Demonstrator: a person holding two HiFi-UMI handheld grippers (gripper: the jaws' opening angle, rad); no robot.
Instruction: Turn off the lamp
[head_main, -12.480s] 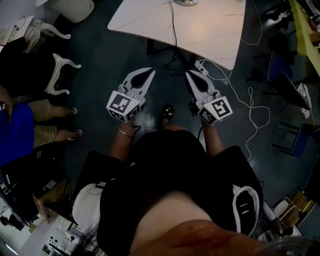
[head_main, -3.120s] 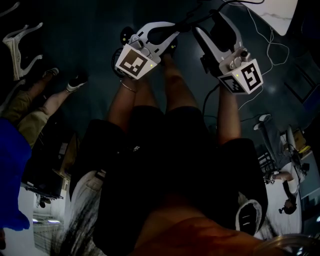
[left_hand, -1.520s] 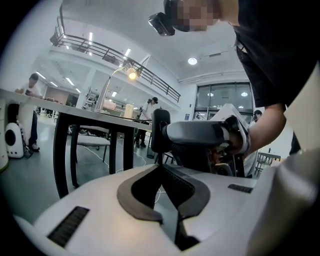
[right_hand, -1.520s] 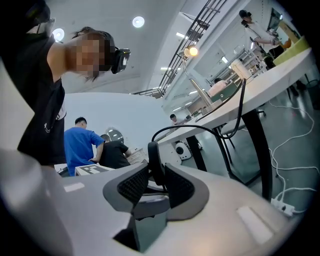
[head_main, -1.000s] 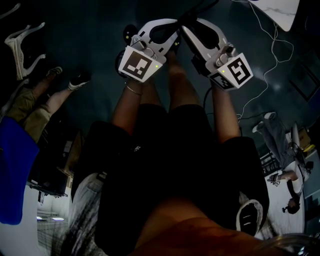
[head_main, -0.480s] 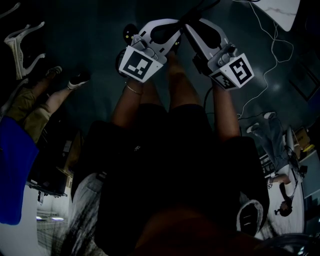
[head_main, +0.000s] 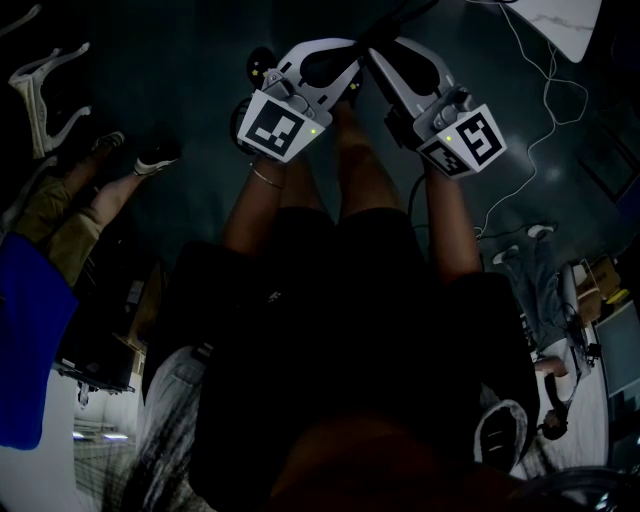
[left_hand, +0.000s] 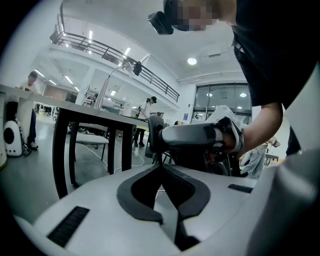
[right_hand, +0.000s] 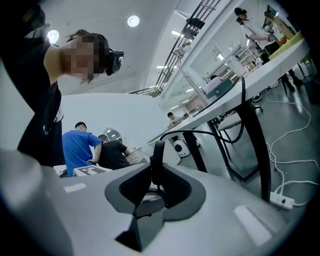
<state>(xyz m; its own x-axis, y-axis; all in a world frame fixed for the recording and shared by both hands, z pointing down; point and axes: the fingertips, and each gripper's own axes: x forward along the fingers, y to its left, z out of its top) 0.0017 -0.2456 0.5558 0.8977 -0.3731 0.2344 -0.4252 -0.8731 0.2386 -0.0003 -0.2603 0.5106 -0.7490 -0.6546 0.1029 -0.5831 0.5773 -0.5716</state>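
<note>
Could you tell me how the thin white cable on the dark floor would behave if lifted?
The thin white cable lies in loose wavy loops on the dark floor, so it is probably floppy and would drape. Being slim, it is likely light. It appears to end at a white power strip, so it might snag.

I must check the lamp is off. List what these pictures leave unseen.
- Lamp: not made out in any view; the head view's top edge cuts the table to a corner.
- Right tool: the right gripper view leaves unclear whether it pinches the left tool at its dark tip.
</note>
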